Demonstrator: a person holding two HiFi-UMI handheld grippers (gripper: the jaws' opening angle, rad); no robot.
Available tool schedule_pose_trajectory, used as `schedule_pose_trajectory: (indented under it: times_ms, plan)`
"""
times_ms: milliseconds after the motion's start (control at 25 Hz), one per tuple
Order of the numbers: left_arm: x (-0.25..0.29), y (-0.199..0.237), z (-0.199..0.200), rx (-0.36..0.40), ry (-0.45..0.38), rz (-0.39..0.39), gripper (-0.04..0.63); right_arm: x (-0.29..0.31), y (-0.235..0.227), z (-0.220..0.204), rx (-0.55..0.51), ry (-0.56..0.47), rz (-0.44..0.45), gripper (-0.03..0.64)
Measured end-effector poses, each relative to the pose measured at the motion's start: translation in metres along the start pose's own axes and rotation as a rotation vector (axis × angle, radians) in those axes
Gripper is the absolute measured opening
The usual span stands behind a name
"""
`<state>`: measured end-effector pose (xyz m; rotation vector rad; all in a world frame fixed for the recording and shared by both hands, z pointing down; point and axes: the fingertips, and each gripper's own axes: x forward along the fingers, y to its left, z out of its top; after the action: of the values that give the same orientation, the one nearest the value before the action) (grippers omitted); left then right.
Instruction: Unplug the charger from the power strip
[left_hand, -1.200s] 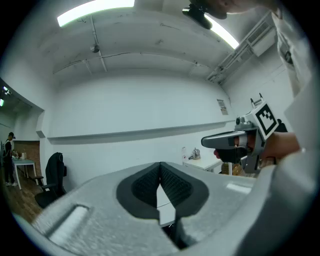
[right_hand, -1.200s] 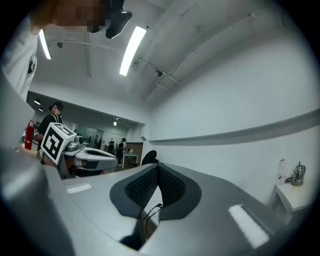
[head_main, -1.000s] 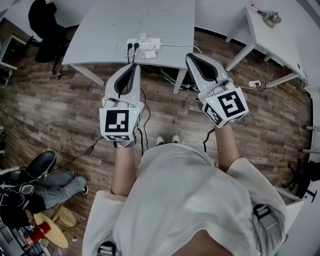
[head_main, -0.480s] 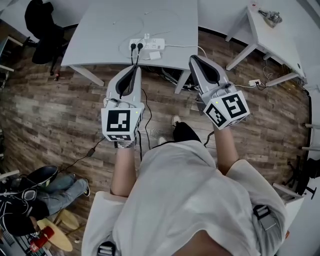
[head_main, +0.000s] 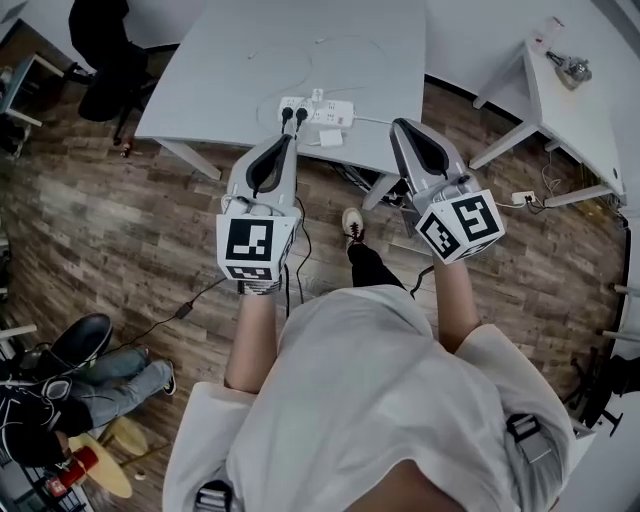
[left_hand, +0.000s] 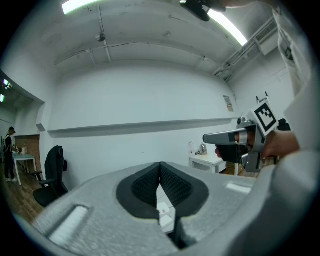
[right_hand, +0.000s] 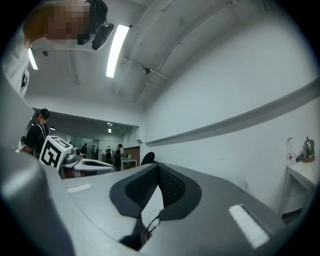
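Observation:
A white power strip lies near the front edge of the grey table, with two black plugs at its left end and their cables hanging over the edge. A small white charger block lies just in front of the strip. My left gripper is shut and empty, its tip just short of the black plugs. In the left gripper view its pads meet at the tip, and white pieces show below them. My right gripper is also shut and empty, to the right of the strip at the table's edge.
A black office chair stands at the table's left end. A second white table is at the right, with a floor socket beside it. Cables trail over the wood floor. A seated person is at lower left.
Both grippers have moved forward towards the table with the person stepping along. The left tip now reaches the table's front edge by the plugs. Both stay shut.

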<state>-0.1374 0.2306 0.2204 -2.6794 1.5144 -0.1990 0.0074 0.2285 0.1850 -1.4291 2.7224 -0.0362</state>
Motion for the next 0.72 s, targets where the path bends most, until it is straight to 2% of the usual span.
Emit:
schedule_pose_trajectory:
  times_ms: [240, 720]
  plan:
    - [0.062, 0.024, 0.011, 0.002, -0.013, 0.023, 0.006, 0.051, -0.044, 0.009, -0.001, -0.002, 0.031, 0.002]
    - [0.177, 0.062, -0.001, -0.027, 0.053, 0.081, 0.006, 0.134, -0.139, -0.009, 0.023, 0.041, 0.088, 0.002]
